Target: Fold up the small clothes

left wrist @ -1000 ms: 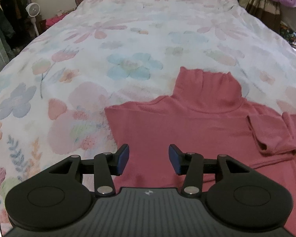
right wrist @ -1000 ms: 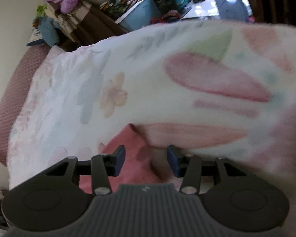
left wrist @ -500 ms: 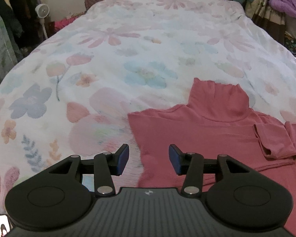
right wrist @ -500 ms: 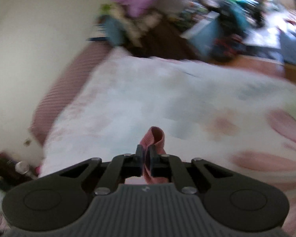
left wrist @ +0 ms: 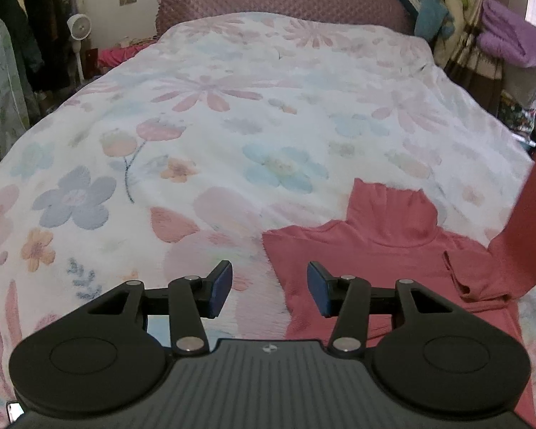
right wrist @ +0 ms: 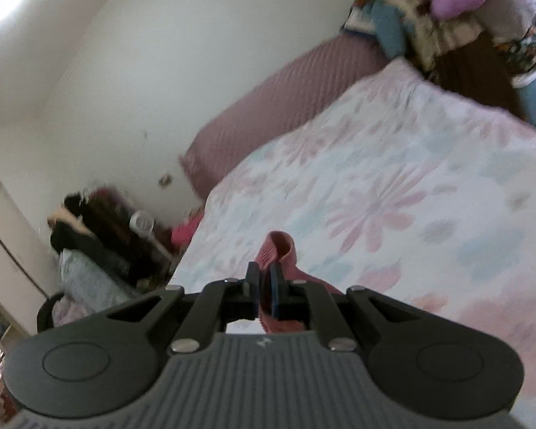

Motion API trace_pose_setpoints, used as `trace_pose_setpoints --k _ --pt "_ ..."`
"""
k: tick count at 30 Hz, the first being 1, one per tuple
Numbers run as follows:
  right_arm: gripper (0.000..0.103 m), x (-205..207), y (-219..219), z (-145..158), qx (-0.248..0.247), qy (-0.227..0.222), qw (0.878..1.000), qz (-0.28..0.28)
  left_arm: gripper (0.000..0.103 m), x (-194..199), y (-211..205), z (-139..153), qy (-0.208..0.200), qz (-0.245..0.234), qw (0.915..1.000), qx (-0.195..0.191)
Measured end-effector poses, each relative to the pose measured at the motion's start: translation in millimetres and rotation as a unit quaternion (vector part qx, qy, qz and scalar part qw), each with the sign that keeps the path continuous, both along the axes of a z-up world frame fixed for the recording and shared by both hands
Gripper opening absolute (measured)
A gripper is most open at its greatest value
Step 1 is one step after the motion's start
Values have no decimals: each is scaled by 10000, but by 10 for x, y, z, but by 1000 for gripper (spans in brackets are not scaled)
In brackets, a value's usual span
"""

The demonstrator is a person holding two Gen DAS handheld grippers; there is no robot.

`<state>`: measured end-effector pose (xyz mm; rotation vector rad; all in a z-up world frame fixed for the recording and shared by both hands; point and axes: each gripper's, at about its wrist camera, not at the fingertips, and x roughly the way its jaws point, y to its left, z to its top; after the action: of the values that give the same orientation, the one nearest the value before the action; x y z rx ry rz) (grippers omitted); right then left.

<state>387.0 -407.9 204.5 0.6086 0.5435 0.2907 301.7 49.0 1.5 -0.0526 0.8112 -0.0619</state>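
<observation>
The right claw gripped the pink sweater's sleeve, raised above the bed. The left claw hung open over the sweater's edge.

- One pink turtleneck sweater
- One bed
- Two hand-held grippers: left hand-held gripper, right hand-held gripper
- One white fan
</observation>
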Motion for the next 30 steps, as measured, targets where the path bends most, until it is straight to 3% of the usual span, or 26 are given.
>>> trace_pose_setpoints --k 6,14,22,24,27,30 --pt "1 233 1233 -463 372 634 9952 641 57 -53 219 31 -91 -6 9998 -153" --pt "1 452 2389 -1781 84 1595 9785 1307 58 3 488 -157 18 213 9986 -487" --pt "2 530 2822 -2909 95 2216 9618 1607 58 103 561 -464 295 313 9970 -639" --pt "9 581 2890 -3044 24 2286 9575 1757 58 134 544 -524 342 265 9969 -661" --pt "32 580 2895 -3096 122 2245 9520 2077 58 190 532 -594 330 199 9960 -810" --pt "37 534 2658 -2946 217 1957 9574 2114 59 243 553 -640 343 192 9912 -1262"
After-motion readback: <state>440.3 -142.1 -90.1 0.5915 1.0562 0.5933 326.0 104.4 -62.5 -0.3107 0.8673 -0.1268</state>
